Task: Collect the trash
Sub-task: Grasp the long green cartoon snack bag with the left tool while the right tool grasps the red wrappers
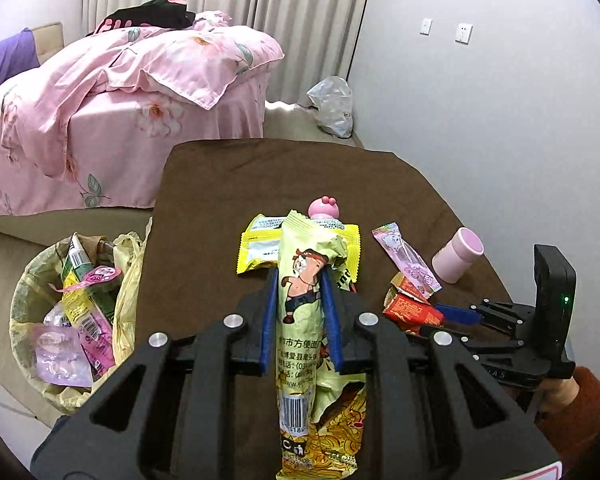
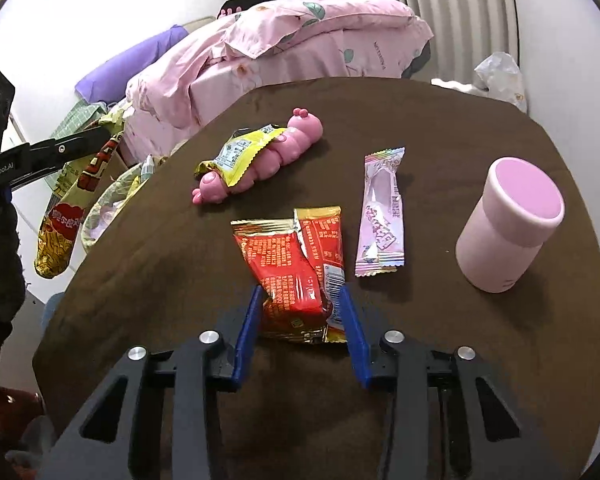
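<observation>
Left claw (image 1: 300,276): clenched on a long yellow-green noodle wrapper (image 1: 308,320), which hangs lifted above the surface.
Right claw (image 2: 300,300): released, its blue fingers (image 2: 246,332) standing either side of the red snack wrapper (image 2: 292,264), which lies flat on the surface.
Surface (image 2: 440,360): brown cloth; a pink candy wrapper (image 2: 382,216) and pink cup (image 2: 508,224) lie right of the red one.
Farther: a yellow packet (image 2: 240,152) lies over a pink caterpillar toy (image 2: 296,132).
Trash bin (image 1: 40,280): lined in yellow, on the floor left of the surface, holding wrappers.
Room: bed (image 1: 112,120) with pink floral bedding, pleated curtain (image 1: 260,0), white wall.
</observation>
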`<move>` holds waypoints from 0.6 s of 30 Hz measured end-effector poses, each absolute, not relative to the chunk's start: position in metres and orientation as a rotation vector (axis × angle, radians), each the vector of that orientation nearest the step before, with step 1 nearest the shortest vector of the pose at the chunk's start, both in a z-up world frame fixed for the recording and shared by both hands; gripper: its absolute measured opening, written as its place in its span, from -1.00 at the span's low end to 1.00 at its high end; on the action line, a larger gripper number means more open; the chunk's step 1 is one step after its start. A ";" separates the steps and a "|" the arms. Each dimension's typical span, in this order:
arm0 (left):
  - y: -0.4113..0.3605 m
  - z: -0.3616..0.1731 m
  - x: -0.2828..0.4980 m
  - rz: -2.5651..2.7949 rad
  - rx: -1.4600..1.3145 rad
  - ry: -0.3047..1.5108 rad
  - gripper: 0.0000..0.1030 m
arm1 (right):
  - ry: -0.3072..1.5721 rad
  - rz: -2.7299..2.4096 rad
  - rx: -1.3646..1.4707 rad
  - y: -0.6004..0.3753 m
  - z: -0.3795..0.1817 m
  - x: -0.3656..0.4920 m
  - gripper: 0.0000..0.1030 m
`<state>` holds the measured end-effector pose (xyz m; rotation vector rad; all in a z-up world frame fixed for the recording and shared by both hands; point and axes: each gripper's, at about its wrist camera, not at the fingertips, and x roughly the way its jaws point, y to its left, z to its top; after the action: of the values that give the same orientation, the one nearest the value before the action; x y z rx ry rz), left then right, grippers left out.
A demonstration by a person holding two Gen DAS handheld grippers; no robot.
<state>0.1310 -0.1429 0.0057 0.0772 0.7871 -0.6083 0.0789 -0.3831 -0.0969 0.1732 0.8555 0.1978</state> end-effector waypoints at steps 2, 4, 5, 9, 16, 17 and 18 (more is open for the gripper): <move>-0.139 0.005 0.131 -0.606 0.059 0.786 -0.61 | 0.854 0.202 0.158 -0.383 -0.093 0.077 -0.30; -0.137 0.003 0.131 -0.603 0.039 0.784 -0.61 | 0.847 0.200 0.148 -0.382 -0.089 0.075 -0.30; -0.136 0.002 0.131 -0.597 0.031 0.783 -0.61 | 0.841 0.196 0.141 -0.382 -0.086 0.074 -0.30; -0.130 -0.012 0.139 -0.552 0.022 0.839 -0.61 | 0.815 0.185 0.130 -0.382 -0.077 0.071 -0.30; -0.127 -0.050 0.151 -0.533 0.025 1.054 -0.57 | 0.790 0.184 0.100 -0.378 -0.068 0.070 -0.30; -0.127 -0.052 0.151 -0.533 0.025 1.066 -0.56 | 0.790 0.187 0.100 -0.377 -0.068 0.070 -0.30; -0.127 -0.055 0.152 -0.535 0.024 1.079 -0.52 | 0.790 0.189 0.099 -0.377 -0.068 0.070 -0.30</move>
<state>0.1522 -0.1266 -0.0548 0.0237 1.0790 -0.5347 0.0699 -0.3769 -0.0682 0.0993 0.7895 0.1886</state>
